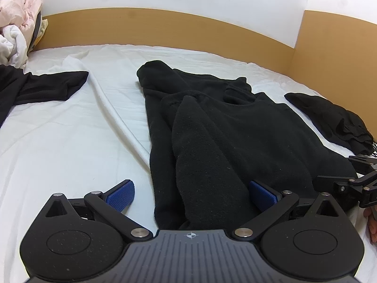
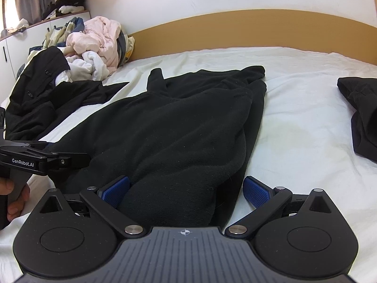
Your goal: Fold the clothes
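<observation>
A black fleece garment point(image 1: 223, 129) lies lengthwise on the white bed sheet point(image 1: 70, 141), with a sleeve folded over its body. My left gripper point(image 1: 192, 194) is open and straddles the garment's near left edge, one blue pad point(image 1: 120, 194) over the sheet and the other against the fleece. My right gripper point(image 2: 186, 191) is open too, around the near right edge of the same garment point(image 2: 176, 129). Each gripper shows at the side of the other's view: the right gripper point(image 1: 348, 181) and the left gripper point(image 2: 47, 159), held by a hand point(image 2: 14, 195).
Another black garment point(image 1: 42, 87) lies at the left, and a crumpled dark one point(image 1: 329, 118) at the right. A heap of pink and white clothes point(image 2: 94, 44) sits at the far left by the wooden headboard point(image 1: 165, 28). A ridge in the sheet point(image 1: 113, 113) runs left of the fleece.
</observation>
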`<state>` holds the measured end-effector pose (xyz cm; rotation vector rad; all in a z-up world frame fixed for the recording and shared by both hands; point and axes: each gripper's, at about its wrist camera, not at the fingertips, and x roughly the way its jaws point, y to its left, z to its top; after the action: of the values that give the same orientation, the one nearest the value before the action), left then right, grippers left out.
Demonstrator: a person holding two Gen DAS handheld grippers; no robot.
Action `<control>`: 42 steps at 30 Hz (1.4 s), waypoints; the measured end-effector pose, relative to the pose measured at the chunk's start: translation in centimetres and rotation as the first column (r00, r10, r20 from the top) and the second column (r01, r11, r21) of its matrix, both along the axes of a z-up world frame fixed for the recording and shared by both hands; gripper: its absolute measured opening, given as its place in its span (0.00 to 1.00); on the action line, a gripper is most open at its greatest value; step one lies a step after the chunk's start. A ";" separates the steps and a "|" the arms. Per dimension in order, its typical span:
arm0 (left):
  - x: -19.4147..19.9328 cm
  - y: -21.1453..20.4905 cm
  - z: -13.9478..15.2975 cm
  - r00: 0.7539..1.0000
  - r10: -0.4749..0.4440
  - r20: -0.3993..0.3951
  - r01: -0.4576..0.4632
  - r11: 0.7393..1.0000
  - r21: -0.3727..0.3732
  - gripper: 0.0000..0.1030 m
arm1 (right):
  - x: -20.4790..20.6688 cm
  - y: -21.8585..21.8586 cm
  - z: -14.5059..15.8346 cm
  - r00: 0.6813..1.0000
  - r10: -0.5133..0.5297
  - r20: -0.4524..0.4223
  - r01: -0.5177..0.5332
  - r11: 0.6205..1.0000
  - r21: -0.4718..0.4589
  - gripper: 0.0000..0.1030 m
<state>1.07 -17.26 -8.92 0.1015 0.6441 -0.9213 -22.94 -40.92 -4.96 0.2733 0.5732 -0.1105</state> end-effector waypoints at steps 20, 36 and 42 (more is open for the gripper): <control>0.0 0.0 0.0 1.000 -0.002 -0.001 0.002 1.000 -0.004 1.00 | 0.5 0.2 -0.1 1.000 -0.003 0.000 0.003 1.000 -0.001 1.00; 0.1 0.0 0.0 1.000 -0.003 -0.002 0.003 1.000 -0.001 1.00 | 0.7 0.0 -0.2 1.000 -0.002 -0.006 0.002 1.000 0.021 1.00; 0.0 0.1 0.0 1.000 -0.003 -0.002 0.003 1.000 -0.001 1.00 | 0.6 0.0 -0.2 1.000 -0.003 -0.005 0.003 1.000 0.024 1.00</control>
<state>1.11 -17.18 -8.88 0.1003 0.6454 -0.9246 -22.30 -40.94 -5.15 0.2968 0.5797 -0.1073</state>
